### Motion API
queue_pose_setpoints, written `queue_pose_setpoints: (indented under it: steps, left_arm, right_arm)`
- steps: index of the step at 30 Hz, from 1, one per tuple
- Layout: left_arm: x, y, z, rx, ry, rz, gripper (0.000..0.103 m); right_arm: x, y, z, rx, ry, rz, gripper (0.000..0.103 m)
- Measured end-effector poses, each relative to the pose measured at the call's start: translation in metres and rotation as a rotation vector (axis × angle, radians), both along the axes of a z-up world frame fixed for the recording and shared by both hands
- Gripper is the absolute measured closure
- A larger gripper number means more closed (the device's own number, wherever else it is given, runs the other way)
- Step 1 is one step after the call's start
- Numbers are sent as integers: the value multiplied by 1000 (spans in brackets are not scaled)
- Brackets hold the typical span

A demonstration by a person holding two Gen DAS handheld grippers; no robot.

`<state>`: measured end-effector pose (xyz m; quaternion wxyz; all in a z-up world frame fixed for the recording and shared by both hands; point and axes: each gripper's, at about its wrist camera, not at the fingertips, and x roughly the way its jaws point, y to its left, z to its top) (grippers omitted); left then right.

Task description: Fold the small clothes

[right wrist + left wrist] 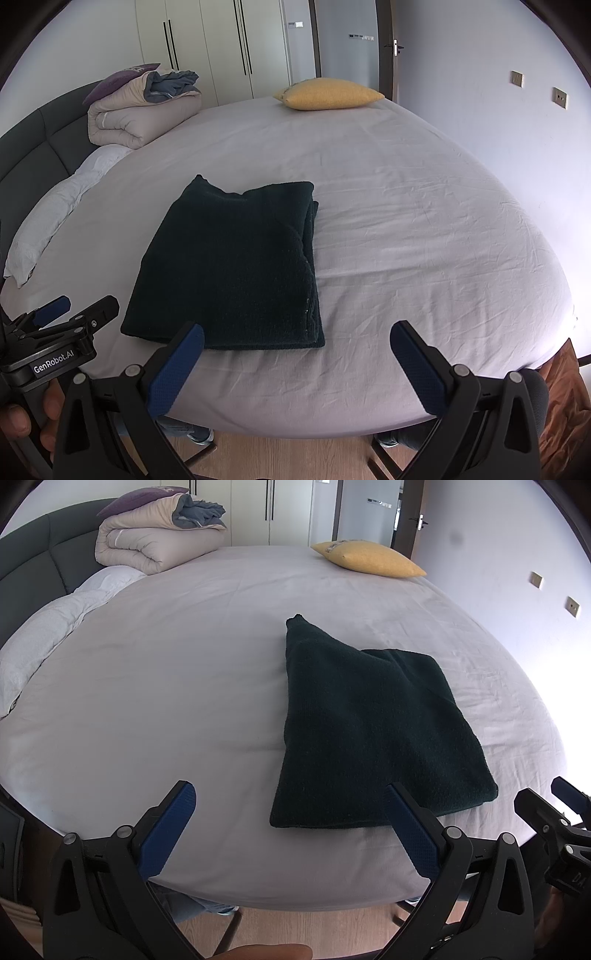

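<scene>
Both grippers — left and right — gaped empty; dark folded garment lay ahead, long axis running away, nearer left.

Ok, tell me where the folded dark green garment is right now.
The folded dark green knitted garment lies flat on the pale lilac bed sheet, near the bed's front edge. It sits just ahead of both open grippers, well short of the yellow cushion.
</scene>
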<state>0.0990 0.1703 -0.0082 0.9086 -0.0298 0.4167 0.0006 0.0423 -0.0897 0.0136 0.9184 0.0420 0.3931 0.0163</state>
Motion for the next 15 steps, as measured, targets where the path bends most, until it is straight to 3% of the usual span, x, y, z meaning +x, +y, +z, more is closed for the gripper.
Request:
queue_pose_setpoints:
  steps: [15]
  left_arm:
    - [0, 0, -1, 4, -1, -2, 0]
  right_arm:
    - [0, -1, -3, 3, 4, 0, 0]
